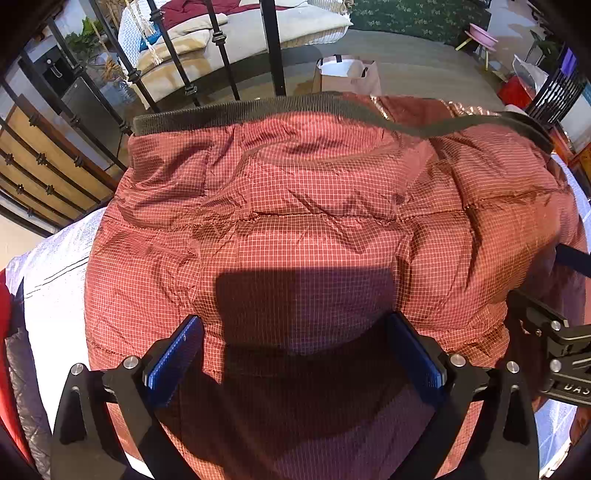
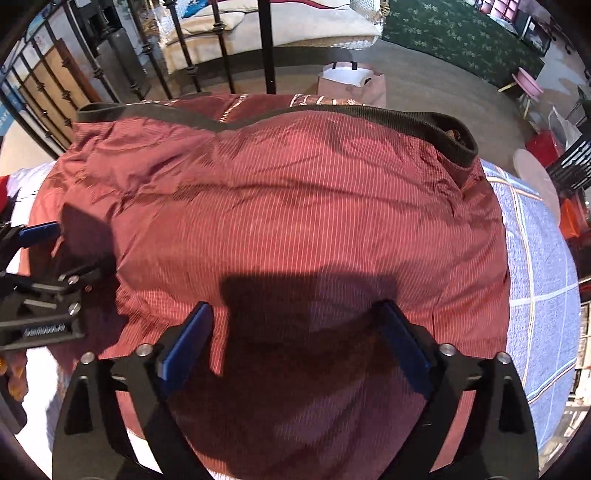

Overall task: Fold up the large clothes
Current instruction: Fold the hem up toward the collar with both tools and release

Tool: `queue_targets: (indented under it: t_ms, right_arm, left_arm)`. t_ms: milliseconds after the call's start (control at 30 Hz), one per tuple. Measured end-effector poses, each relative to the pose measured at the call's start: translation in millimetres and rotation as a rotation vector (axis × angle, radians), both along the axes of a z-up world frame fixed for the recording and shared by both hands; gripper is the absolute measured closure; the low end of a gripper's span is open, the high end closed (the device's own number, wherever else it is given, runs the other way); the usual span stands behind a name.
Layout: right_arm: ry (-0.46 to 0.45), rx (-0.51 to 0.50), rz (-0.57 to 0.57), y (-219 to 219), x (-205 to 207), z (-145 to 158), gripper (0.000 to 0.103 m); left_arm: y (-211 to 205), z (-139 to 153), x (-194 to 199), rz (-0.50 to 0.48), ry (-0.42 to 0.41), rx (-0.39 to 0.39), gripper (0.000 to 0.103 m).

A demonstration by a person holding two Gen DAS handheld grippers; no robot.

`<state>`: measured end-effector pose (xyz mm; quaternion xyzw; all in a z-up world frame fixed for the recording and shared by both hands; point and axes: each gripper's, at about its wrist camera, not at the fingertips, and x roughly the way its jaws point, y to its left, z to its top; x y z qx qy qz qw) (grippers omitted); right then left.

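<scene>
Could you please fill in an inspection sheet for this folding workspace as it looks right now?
Surface: bed cover, pale with a grid pattern, mostly hidden under the garment.
Job's things: red quilted jacket lying spread out, its dark ribbed hem along the far edge.
Clutter: red and grey fabric at the left edge.
Grippers: left gripper and right gripper both open above the jacket, holding nothing.
Cables: nothing seen.
Surroundings: black metal bed rail, paper bag on the floor, green rug, pink stool.
</scene>
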<state>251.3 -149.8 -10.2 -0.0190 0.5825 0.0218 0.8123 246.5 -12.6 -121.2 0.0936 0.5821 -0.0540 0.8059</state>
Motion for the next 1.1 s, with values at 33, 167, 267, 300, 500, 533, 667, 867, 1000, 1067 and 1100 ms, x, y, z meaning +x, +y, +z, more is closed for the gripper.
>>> queue_targets:
  t_ms: [33,167,267,300,500,533,667,867,1000,1067,1100]
  right_arm:
    - [0.008,-0.008,0.000,1.0,2.7,-3.1,0.006]
    - [0.048,-0.029,-0.022,3.3,16.4,-12.9,0.005]
    - [0.067,-0.044,-0.028,5.5,19.8,-17.6,0.004]
    - [0.075,-0.054,-0.029,6.4,21.4,-19.8,0.004]
    - [0.095,-0.104,-0.039,13.4,25.8,-27.9,0.004]
    - [0.097,-0.110,-0.042,14.6,27.0,-28.5,0.004]
    - [0.074,-0.129,-0.048,17.5,25.8,-29.9,0.004]
    - [0.072,-0.129,-0.050,17.4,22.3,-30.3,0.004]
    - [0.060,-0.118,-0.033,17.1,18.1,-27.7,0.004]
    - [0.073,-0.111,-0.023,14.5,14.0,-23.6,0.004]
    - [0.083,-0.106,-0.021,15.2,12.1,-22.3,0.004]
  left_arm:
    - [-0.3,-1.7,0.6,-0.001,0.005,0.004,0.005]
    - [0.6,-7.1,8.7,0.006,0.029,0.002,0.005]
    - [2.1,-10.8,14.3,0.011,0.056,-0.002,0.005]
    - [2.2,-13.0,16.5,0.013,0.073,-0.001,0.005]
    - [2.7,-24.0,30.3,0.024,0.154,0.003,0.005]
    - [2.8,-25.4,32.3,0.022,0.165,0.004,0.004]
    - [4.3,-30.0,38.8,0.014,0.194,-0.001,0.004]
    - [4.3,-34.9,39.7,-0.008,0.195,0.010,0.004]
    - [2.8,-29.2,31.4,-0.029,0.172,0.005,0.005]
    - [3.1,-23.8,19.0,-0.045,0.156,-0.005,0.005]
    - [5.0,-19.8,14.1,-0.054,0.144,-0.011,0.005]
